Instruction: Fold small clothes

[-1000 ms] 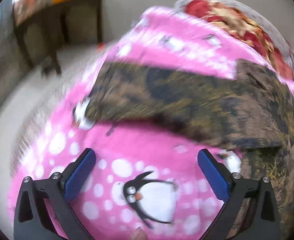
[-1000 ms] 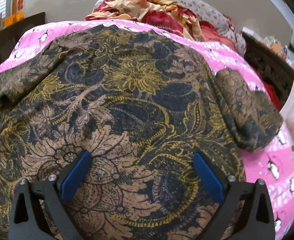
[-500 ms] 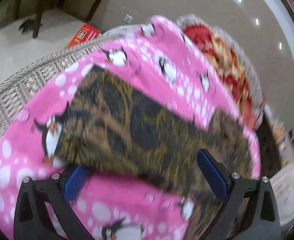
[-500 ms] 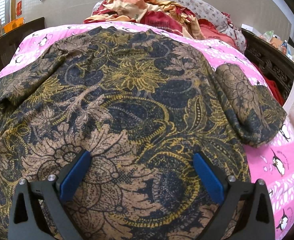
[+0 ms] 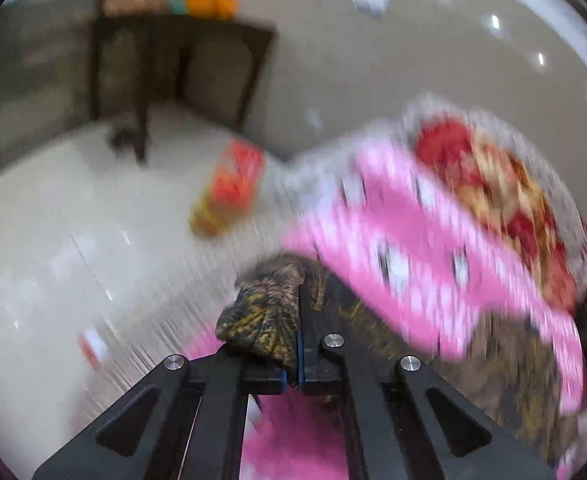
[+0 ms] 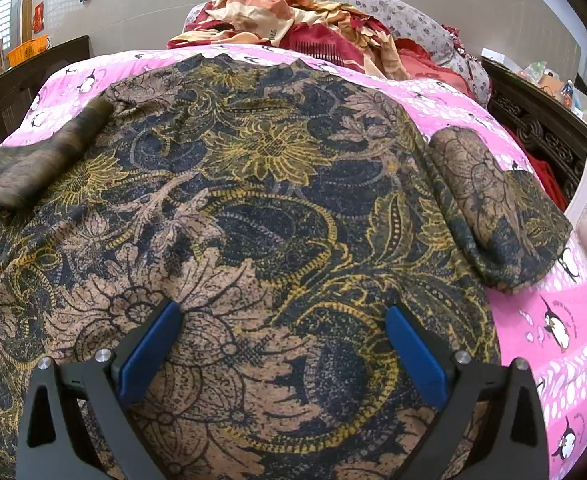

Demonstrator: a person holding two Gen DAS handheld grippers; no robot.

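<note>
Left gripper (image 5: 296, 344) clenched on a bunched fold of the batik shirt (image 6: 253, 240), jaws pressed together with crumpled sleeve fabric bulging out just past the blue pads (image 5: 298, 350); view heavily motion-blurred. Thin, matte printed cloth, brown and black with mustard-yellow flowers and scrolling leaves, spread flat across the bed's pink blanket (image 6: 565, 320). Left sleeve (image 6: 45, 160) raised off the blanket at the left edge of the right wrist view, blurred, roughly tube-shaped. Right sleeve (image 6: 497, 208) lying flat, short and rounded, over the blanket. Blanket fleecy-looking, pink with white spots and penguin prints. Right gripper (image 6: 289, 344) released, blue pads wide apart, hovering over the lower body of the shirt; contact with cloth could not be told. Heap of crumpled red, cream and orange fabric (image 6: 305, 28) at the head of the bed, against a floral-print pillow (image 6: 393, 16). Seen from the left wrist: glossy pale tiled floor (image 5: 53, 220), dark wooden table (image 5: 173, 64) with rounded panels, blurred red-and-yellow box (image 5: 229, 192) on the floor.
</note>
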